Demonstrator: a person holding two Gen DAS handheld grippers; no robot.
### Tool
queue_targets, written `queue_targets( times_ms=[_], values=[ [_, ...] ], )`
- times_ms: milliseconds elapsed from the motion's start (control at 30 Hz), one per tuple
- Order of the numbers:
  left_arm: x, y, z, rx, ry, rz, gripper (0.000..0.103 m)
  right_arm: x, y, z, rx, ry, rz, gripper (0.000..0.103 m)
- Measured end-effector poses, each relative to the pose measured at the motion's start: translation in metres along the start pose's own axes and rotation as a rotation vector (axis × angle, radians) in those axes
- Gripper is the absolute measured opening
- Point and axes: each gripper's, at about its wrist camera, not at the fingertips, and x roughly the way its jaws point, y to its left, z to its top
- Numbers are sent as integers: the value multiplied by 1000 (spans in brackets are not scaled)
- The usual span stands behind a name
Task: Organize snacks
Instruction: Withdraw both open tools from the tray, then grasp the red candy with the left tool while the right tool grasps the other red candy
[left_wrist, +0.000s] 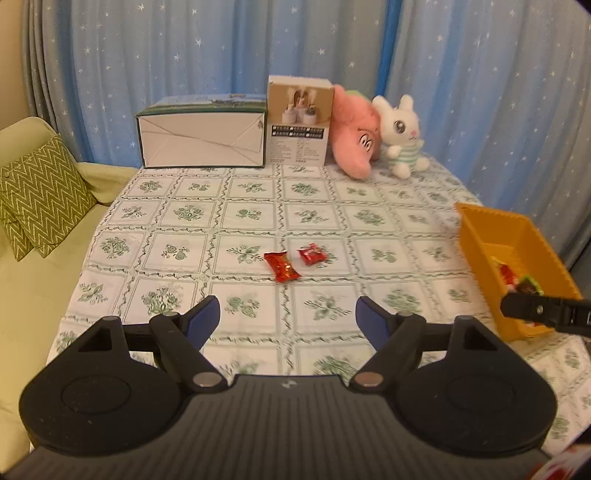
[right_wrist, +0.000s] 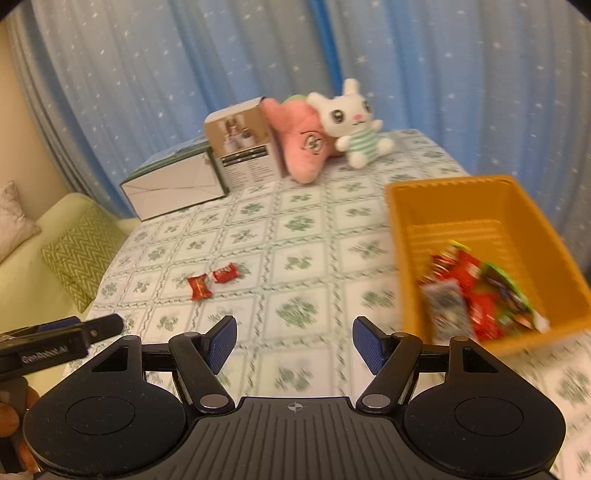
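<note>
Two red snack packets lie side by side on the patterned tablecloth: a longer one (left_wrist: 282, 267) (right_wrist: 199, 287) and a smaller one (left_wrist: 311, 254) (right_wrist: 225, 273). An orange bin (left_wrist: 476, 243) (right_wrist: 443, 195) at the table's right holds several snack packets (right_wrist: 476, 291). My left gripper (left_wrist: 288, 317) is open and empty, hovering short of the two packets. My right gripper (right_wrist: 294, 341) is also open and empty, beside the bin's left wall. One finger of the right gripper (left_wrist: 535, 308) shows over the bin in the left wrist view. The left gripper's finger (right_wrist: 74, 334) appears at the left edge of the right wrist view.
At the table's back stand a white and green box (left_wrist: 202, 134) (right_wrist: 173, 184), a brown carton (left_wrist: 299, 118) (right_wrist: 245, 147), a pink plush (left_wrist: 354, 133) (right_wrist: 306, 144) and a white bunny plush (left_wrist: 402, 136) (right_wrist: 354, 122). A sofa with a green cushion (left_wrist: 40, 195) (right_wrist: 81, 254) lies left. Blue curtains hang behind.
</note>
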Motion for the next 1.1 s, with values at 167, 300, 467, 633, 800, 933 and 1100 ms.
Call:
queue_targets(
  times_ms=[167,300,467,633,800,933,1100],
  values=[
    [40,9,6,1,17,2,78,47,9,7,-32,16,-6,69],
    [76,14,10,11,29,14,69,83,9,8,-57,40,-5,69],
    [112,21,7,7,23,8,63,120,11,14,-91,60,-7,69],
    [137,24,9,-30,45,-40,57,151,4,22,-74,84,-8,69],
    [161,20,16,-3,71,-49,43,174,4,31,-75,109,3,69],
    [172,22,18,-26,79,-73,39,186,9,38,-116,108,12,69],
    [185,19,17,9,94,-84,34,193,16,43,-150,87,9,69]
  ],
)
